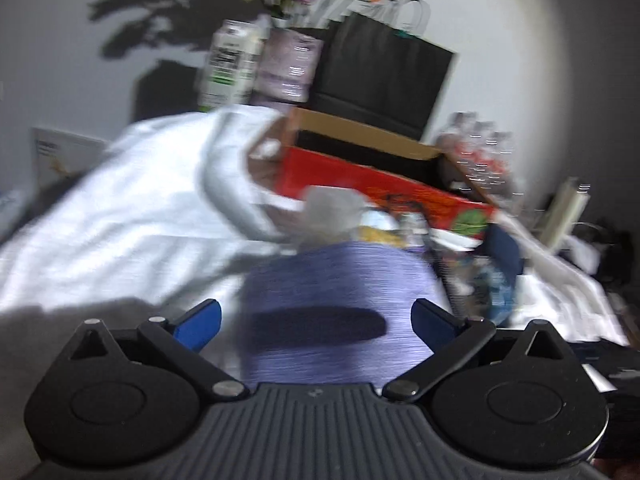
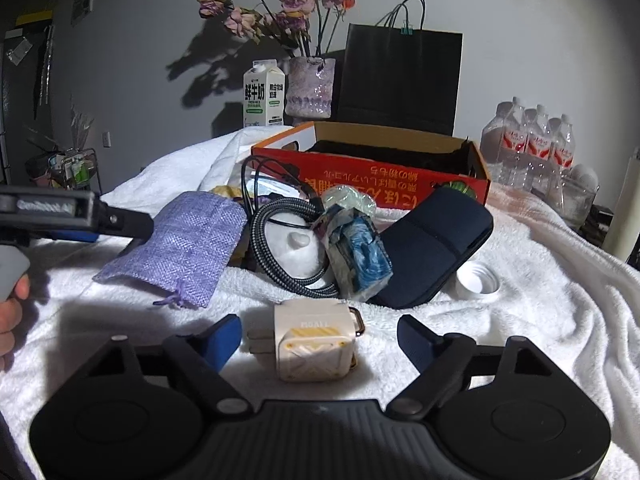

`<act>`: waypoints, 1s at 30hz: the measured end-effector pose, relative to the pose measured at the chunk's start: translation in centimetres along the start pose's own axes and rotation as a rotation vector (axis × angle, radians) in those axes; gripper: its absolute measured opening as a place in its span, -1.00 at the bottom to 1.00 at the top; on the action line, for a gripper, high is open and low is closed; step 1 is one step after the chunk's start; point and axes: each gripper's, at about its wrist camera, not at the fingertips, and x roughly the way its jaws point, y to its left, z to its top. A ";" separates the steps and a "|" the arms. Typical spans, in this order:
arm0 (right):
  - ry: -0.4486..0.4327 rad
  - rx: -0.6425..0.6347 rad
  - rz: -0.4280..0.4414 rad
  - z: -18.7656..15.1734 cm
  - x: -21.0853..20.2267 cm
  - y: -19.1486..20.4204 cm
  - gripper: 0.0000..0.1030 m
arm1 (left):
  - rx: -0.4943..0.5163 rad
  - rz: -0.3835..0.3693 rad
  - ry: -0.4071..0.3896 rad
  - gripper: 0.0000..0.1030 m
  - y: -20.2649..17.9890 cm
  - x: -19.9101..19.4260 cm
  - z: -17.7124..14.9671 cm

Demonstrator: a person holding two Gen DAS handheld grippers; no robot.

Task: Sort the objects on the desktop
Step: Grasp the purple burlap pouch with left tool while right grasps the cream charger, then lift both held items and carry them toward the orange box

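Nearest the right gripper (image 2: 319,340), a cream charger plug (image 2: 316,344) lies on the white towel (image 2: 540,300) between the spread blue pads, which stand clear of it on both sides, so nothing is grasped. In the blurred left wrist view, the left gripper (image 1: 316,320) is likewise released, its jaws wide apart above a lilac woven pouch (image 1: 340,300) without touching it. From the right wrist view the same pouch lies flat on the towel to the left, its drawstring toward the camera, with the left gripper's black finger just over its far corner and a person's hand (image 2: 12,312) at the left edge. Beyond the charger sit a coiled braided cable (image 2: 280,240), a crumpled blue-and-white wrapper (image 2: 360,248), a dark blue case (image 2: 432,248) and a white jar lid (image 2: 478,278). Farther back stands an open red cardboard box (image 2: 380,184), then a milk carton (image 2: 264,94), a vase of dried roses (image 2: 310,88), a black paper bag (image 2: 400,80) and bottled water (image 2: 528,144) at the right.
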 end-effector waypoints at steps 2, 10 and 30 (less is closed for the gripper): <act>0.015 0.013 0.008 -0.1 0.7 0.0 0.40 | 0.033 0.003 0.027 1.00 -1.2 1.1 -0.2; 0.036 0.033 0.029 -0.3 0.8 0.1 0.25 | 0.029 0.001 0.088 -0.05 -2.2 1.8 -0.8; -0.053 0.049 -0.024 -1.0 -5.2 -0.3 0.24 | 0.074 -0.004 0.016 -0.77 -5.1 -7.1 -0.4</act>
